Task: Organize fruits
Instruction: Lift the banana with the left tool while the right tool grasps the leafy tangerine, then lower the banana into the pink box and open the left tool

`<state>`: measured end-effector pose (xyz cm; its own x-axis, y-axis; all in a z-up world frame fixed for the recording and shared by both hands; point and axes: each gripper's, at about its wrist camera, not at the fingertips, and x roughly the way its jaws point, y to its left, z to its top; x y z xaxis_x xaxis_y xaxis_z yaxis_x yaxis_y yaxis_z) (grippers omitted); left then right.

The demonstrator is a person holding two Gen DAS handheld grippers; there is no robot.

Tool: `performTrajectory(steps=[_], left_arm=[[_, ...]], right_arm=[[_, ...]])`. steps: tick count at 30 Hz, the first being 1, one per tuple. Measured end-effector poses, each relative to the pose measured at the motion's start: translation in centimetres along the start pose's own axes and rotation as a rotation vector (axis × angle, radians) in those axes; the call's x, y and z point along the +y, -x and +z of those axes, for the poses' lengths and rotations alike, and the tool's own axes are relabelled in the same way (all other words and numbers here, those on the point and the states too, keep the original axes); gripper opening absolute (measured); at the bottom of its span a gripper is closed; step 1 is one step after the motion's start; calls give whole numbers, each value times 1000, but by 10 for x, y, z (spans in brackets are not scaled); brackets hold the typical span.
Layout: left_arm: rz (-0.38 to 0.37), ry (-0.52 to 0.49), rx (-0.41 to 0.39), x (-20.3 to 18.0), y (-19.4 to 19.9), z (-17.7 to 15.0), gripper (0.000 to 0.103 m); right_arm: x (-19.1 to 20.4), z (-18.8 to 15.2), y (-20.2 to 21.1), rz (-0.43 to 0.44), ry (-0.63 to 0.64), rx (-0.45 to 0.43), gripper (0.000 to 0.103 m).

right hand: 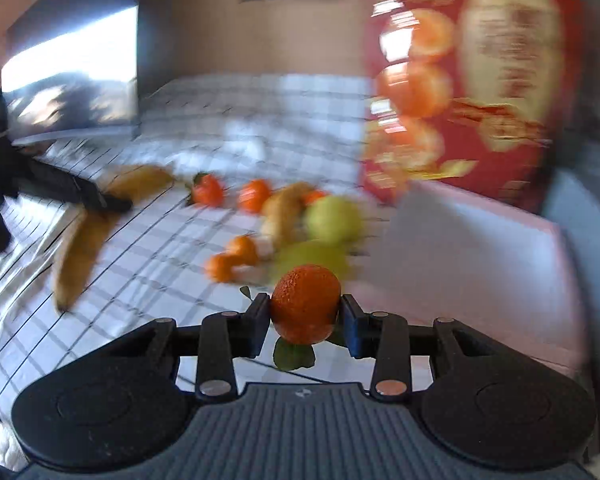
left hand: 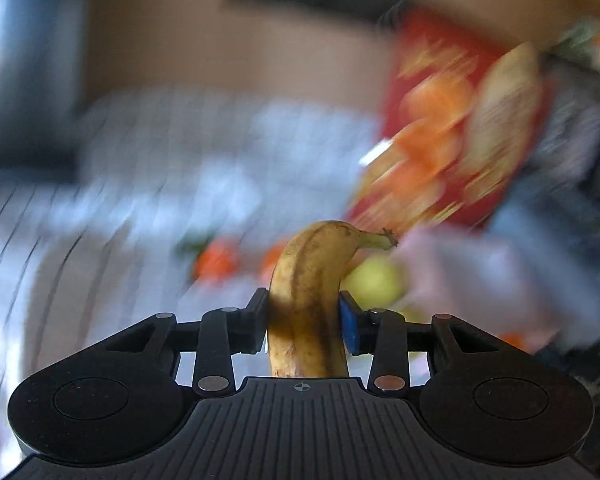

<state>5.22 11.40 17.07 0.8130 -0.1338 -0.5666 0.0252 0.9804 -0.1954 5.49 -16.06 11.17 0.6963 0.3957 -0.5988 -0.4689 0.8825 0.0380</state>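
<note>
Left wrist view: my left gripper [left hand: 304, 322] is pinching a banana [left hand: 308, 300] between its pads, its stem end standing up ahead of the fingers. My right gripper [right hand: 305, 316] is clamped on an orange [right hand: 305, 308], with the remaining fruit [right hand: 284, 220] lying just beyond it on the checked cloth [right hand: 160, 264]. I judge both pieces are mid-carry; next each needs setting down with its own kind, perhaps toward the pale box [right hand: 480, 248] to my right.

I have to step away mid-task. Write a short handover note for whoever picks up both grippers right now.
Left gripper: shut on a banana, lifted.
Right gripper: shut on an orange, lifted.
Still loose on the checked cloth: two bananas, several oranges, green fruits.
A red box and a pale container stand at right.
Nothing visibly sorted yet; both held fruits still need placing.
</note>
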Motion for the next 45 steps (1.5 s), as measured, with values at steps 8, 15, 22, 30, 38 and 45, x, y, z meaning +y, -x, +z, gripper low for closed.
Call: performTrajectory(steps=[8, 15, 22, 30, 38, 45], left_arm=[[-356, 32, 29, -123, -78, 65, 41], [-276, 42, 282, -174, -200, 28, 41], [-213, 30, 383, -197, -254, 7, 41], [-190, 18, 448, -212, -279, -21, 42], [-309, 42, 462, -192, -278, -13, 44], [-373, 31, 167, -156, -177, 5, 44]], right_arm=[[-57, -14, 64, -205, -117, -105, 37], [-78, -52, 91, -334, -214, -57, 37], [-90, -72, 97, -402, -277, 0, 37], [-91, -71, 91, -405, -275, 16, 37], [-82, -53, 74, -364, -207, 9, 37], [-88, -14, 27, -320, -115, -8, 37]])
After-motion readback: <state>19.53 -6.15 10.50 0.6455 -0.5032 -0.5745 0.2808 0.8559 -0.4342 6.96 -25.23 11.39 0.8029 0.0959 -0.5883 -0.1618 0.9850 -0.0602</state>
